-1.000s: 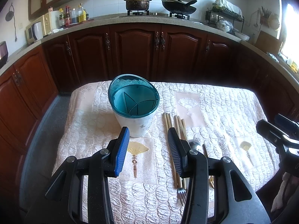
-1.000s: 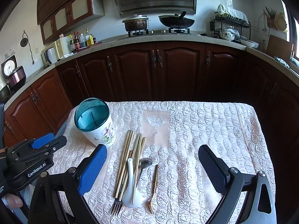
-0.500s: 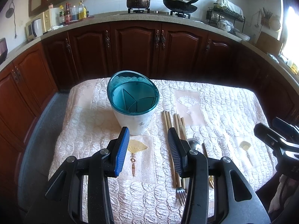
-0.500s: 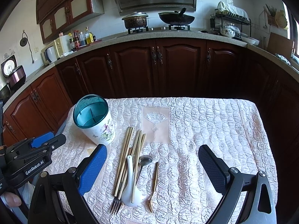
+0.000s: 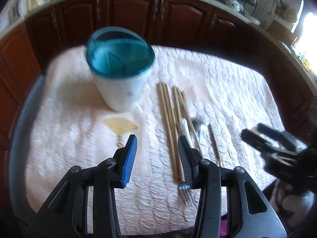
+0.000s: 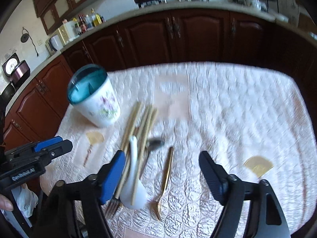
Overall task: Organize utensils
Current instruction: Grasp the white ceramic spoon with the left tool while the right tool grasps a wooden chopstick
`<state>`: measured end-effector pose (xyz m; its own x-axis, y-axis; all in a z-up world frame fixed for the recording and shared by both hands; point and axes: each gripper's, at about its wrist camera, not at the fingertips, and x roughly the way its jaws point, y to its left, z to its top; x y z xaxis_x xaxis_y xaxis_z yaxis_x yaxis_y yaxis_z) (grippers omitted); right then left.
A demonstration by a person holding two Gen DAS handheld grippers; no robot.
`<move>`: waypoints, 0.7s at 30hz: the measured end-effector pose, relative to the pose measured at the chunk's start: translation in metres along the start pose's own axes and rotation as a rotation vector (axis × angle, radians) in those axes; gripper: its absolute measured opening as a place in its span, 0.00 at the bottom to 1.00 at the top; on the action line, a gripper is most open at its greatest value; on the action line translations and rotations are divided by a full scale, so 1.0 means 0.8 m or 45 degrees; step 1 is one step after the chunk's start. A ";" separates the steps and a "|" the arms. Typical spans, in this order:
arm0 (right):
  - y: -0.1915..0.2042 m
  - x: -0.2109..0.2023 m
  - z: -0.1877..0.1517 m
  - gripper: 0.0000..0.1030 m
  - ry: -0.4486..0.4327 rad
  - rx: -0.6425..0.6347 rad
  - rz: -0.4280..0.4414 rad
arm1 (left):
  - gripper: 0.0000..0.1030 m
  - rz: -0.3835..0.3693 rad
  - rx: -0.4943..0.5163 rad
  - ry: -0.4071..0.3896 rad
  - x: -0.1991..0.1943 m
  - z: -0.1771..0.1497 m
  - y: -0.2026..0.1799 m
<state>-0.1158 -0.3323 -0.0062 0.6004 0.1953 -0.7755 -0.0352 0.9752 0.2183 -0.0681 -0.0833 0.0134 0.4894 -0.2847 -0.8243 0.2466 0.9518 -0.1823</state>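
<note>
**Both grippers dropped toward the utensils**

Both cameras had tipped down and moved closer to the table since half a second earlier, and the views were blurred by motion. The counter and stove had slid toward the top of both views.

The left gripper (image 5: 157,156) hovered over bare cloth (image 5: 69,138), its jaws spread and holding nothing. The right gripper (image 6: 162,180) hung lower over the utensil pile, its jaws spread wide and also holding nothing.

The utensils lay loose on the cloth, none yet sorted. Wooden chopsticks (image 6: 142,123) lay side by side, running away from the cameras. A white ceramic spoon (image 6: 134,178) rested across them. A fork (image 6: 113,208) poked out at the near end, a dark spoon (image 6: 155,143) lay just right of the chopsticks, and a gold spoon (image 6: 166,174) lay further right, apart from the rest. The holder (image 6: 93,97), a white cup with a teal divided insert, stood upright to the left of the pile, near but not touching it.

The step in hand looked like the approach for a first pick. The right gripper's jaws straddled the ceramic spoon and the gold spoon, so the next move would call for choosing one piece, lowering onto it and closing.

The near table edge sat close under both grippers. Open cloth stretched to the right of the pile. The holder's mouth was unobstructed from above.
</note>
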 end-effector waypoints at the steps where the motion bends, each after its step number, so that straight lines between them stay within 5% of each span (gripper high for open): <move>1: -0.005 0.012 -0.003 0.63 0.024 0.009 0.012 | 0.41 -0.026 -0.005 0.029 0.010 0.000 -0.001; 6: -0.020 0.046 -0.008 0.54 0.091 0.041 0.055 | 0.41 -0.094 0.003 0.110 0.049 0.004 -0.014; 21: -0.051 0.061 0.008 0.54 0.106 0.103 0.099 | 0.40 -0.127 0.147 0.223 0.147 0.040 -0.052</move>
<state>-0.0798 -0.3636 -0.0493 0.5300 0.2810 -0.8001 -0.0127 0.9460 0.3238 0.0060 -0.1600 -0.0584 0.3077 -0.3432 -0.8874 0.3856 0.8976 -0.2135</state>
